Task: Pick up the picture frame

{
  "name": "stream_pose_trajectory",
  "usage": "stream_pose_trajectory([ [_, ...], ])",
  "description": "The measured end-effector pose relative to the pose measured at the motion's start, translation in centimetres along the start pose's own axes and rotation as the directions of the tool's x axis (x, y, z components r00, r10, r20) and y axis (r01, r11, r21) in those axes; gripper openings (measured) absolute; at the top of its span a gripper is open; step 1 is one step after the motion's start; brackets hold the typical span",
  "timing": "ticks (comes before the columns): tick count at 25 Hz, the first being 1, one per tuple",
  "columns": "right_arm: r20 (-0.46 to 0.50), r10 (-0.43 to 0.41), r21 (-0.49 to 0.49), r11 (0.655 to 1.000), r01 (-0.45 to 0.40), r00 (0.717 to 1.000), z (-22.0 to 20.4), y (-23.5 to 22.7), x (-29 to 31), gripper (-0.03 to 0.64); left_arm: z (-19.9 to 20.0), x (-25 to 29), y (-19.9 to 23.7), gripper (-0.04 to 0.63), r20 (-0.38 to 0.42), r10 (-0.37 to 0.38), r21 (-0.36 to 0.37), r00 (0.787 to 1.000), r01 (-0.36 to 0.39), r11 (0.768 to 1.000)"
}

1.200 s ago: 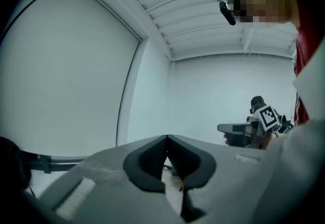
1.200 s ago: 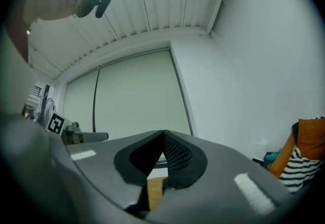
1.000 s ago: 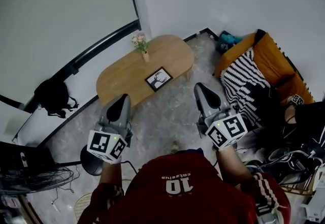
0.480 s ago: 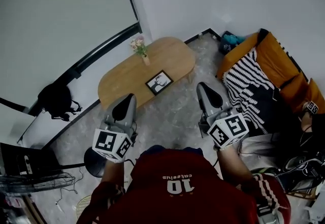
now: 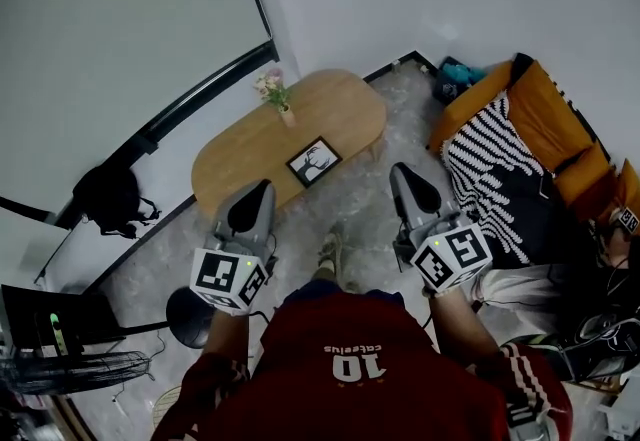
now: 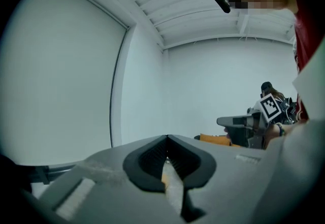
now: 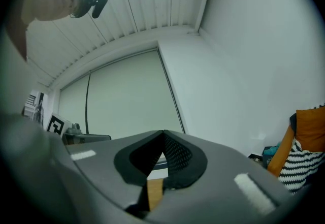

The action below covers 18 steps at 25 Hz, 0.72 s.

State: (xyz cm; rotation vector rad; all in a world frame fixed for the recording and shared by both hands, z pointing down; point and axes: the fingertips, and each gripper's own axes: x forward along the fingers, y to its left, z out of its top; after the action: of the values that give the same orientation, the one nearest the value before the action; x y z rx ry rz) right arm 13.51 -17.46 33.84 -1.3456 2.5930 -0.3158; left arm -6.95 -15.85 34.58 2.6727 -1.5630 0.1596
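A small black picture frame [image 5: 313, 161] with a deer print lies flat near the front edge of the low oval wooden table [image 5: 240, 151] in the head view. My left gripper [image 5: 255, 201] hovers over the floor just in front of that table edge, left of the frame, jaws shut and empty. My right gripper [image 5: 404, 177] hangs to the right of the table, also shut with nothing held. In the left gripper view the left gripper [image 6: 166, 139] has its tips meeting; the right gripper [image 7: 163, 135] looks the same in its own view. Neither gripper view shows the frame.
A little vase of flowers [image 5: 277, 93] stands on the table behind the frame. An orange sofa with a striped cushion [image 5: 492, 157] fills the right side. A black bag [image 5: 108, 197] and a fan [image 5: 70, 369] sit at left. Walls close the far side.
Both grippers have edged forward toward the table and sunk slightly. A foot now shows on the floor between them. Their jaws stayed shut.
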Motion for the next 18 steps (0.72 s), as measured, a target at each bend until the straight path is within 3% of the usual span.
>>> stream_pose_trajectory([
  [5,-0.022,-0.008,-0.008,1.0,0.008,1.0,-0.1,-0.7,1.5,0.002,-0.5,2.1,1.3,0.003,-0.007,-0.019,-0.004,1.0,0.019,1.0],
  [9,-0.053,-0.002,-0.006,1.0,0.002,0.999,-0.4,-0.4,3.4,0.002,-0.4,3.2,3.0,0.004,-0.033,-0.002,0.045,0.999,0.003,0.999],
  [13,-0.073,0.011,-0.007,1.0,-0.012,0.997,-1.5,-0.5,3.9,0.002,-1.8,4.4,2.8,0.097,-0.073,-0.026,0.123,0.997,0.035,0.992],
  [18,-0.083,0.005,-0.007,1.0,-0.006,0.997,-2.3,-1.0,4.1,0.002,-2.9,5.7,2.4,0.141,-0.088,-0.063,0.205,0.994,0.08,0.975],
])
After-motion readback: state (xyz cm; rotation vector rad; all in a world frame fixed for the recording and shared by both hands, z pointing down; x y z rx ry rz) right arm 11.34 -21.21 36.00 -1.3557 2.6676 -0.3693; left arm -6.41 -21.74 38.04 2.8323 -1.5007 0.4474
